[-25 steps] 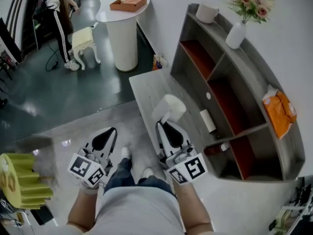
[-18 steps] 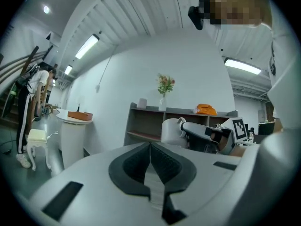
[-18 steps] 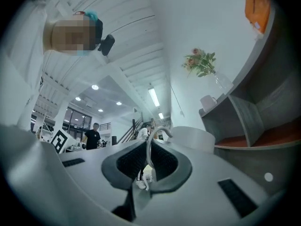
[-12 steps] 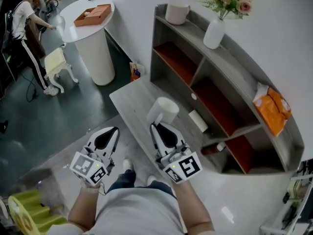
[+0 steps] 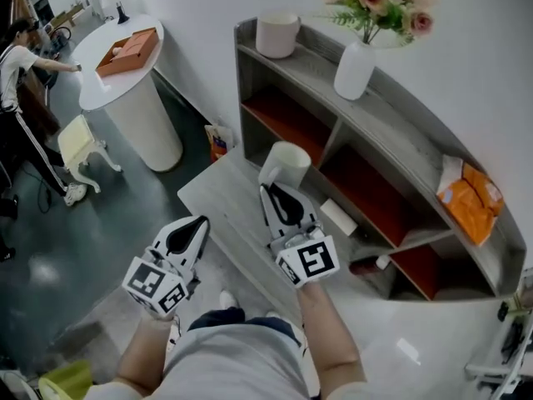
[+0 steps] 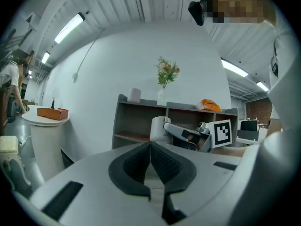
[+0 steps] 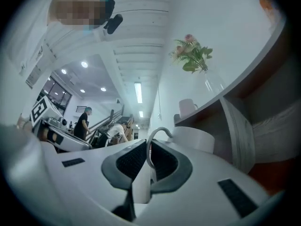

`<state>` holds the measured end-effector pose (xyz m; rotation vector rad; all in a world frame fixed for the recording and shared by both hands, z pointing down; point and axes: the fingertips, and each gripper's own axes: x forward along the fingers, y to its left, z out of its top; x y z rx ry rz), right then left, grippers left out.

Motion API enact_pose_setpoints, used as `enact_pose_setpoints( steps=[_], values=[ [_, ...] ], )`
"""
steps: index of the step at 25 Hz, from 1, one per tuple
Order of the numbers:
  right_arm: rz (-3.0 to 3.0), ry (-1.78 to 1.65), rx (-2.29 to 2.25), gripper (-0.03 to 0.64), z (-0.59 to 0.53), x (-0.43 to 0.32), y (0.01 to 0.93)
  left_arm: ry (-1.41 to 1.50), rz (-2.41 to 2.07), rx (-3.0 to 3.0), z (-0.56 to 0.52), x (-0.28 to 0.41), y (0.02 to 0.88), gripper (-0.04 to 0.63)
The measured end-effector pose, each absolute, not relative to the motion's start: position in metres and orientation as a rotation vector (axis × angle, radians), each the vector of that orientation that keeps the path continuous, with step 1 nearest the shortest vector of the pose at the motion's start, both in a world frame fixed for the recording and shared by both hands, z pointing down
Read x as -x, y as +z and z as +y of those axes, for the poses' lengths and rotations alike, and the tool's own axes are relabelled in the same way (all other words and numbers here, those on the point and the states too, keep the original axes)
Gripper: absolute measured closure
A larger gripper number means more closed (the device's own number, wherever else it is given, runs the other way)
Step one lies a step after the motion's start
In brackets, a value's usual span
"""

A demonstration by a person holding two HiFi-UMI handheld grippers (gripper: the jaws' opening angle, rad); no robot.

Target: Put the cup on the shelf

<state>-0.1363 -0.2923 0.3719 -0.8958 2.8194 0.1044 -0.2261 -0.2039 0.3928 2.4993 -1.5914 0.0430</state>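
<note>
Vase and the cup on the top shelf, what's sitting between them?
Nothing. In the head view, the shelf top between the pink cup and the vase is bare grey board.

No legible text anywhere, seemingly.
</note>
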Motion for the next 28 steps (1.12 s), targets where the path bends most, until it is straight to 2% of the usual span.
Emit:
enact_pose_setpoints(
  steps=[12, 28],
  values=[
    [2.707, 0.224, 1.270, 0.575, -0.415, 0.144, 0.373, 0.082, -1.546, -2.482, -0.252, 0.252, 0.395, 0.578],
    [2.703, 0.189, 1.580, 0.577, -0.464, 0.145, 0.415, 0.126, -1.521, -2.453, -0.244, 0.279, 0.422, 0.578]
  ],
)
